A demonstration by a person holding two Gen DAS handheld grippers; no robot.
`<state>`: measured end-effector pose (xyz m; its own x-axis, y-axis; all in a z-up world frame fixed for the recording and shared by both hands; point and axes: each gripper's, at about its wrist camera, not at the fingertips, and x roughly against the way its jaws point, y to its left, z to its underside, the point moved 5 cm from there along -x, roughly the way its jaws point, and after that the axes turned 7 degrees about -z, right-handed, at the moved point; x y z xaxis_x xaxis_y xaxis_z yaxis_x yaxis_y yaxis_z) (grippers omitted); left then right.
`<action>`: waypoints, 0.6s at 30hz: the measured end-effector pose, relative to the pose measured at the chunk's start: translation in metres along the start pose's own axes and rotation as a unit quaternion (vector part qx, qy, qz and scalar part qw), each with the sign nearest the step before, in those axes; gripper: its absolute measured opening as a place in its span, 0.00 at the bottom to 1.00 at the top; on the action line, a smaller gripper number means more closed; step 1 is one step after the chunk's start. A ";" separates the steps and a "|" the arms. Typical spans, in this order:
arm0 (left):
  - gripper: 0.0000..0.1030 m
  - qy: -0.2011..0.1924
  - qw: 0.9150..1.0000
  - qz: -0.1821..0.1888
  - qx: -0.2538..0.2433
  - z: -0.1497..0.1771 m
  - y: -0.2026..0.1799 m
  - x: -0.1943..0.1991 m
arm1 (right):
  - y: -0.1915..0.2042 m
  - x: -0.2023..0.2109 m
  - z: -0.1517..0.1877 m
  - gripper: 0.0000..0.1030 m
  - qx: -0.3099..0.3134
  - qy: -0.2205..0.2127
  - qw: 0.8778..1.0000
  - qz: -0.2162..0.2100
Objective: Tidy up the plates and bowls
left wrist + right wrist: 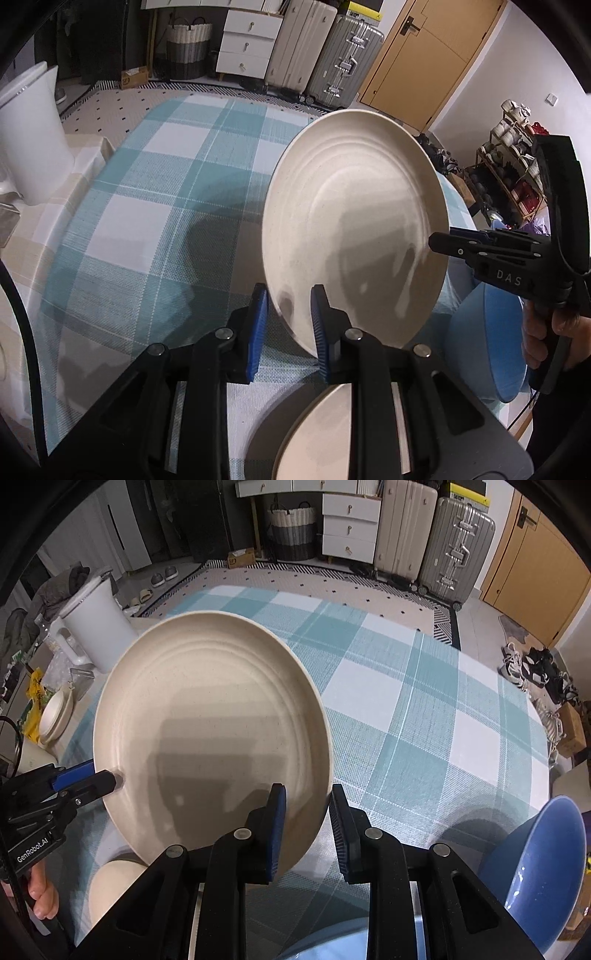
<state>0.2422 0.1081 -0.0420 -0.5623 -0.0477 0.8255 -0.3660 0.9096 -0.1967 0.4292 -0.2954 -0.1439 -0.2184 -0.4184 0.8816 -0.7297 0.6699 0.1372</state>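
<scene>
A cream plate (354,229) is held tilted above the checked tablecloth (155,206); it also shows in the right wrist view (210,731). My left gripper (286,325) straddles its near rim with a visible gap between pads and rim. My right gripper (308,830) straddles the opposite rim, also with a gap. In the left wrist view the right gripper (443,240) meets the plate's right edge. In the right wrist view the left gripper (107,779) touches the plate's left edge. Another cream plate (321,435) lies below. A blue bowl (539,871) sits at the right.
A white bin (33,136) stands at the table's left end. A cream bowl (55,712) sits on the side table. Suitcases (325,59), a drawer unit and a basket stand behind. A shoe rack (513,173) is at the right.
</scene>
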 end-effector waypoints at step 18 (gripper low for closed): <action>0.20 -0.039 0.999 -0.008 -0.014 0.014 -0.011 0.060 | 0.026 0.059 0.017 0.24 0.008 -0.053 0.999 -0.010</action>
<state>0.2016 0.0895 0.0024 -0.6129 -0.0922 0.7848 -0.3538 0.9200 -0.1683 0.3863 -0.3130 -0.0954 -0.2695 -0.4949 0.8261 -0.7451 0.6506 0.1467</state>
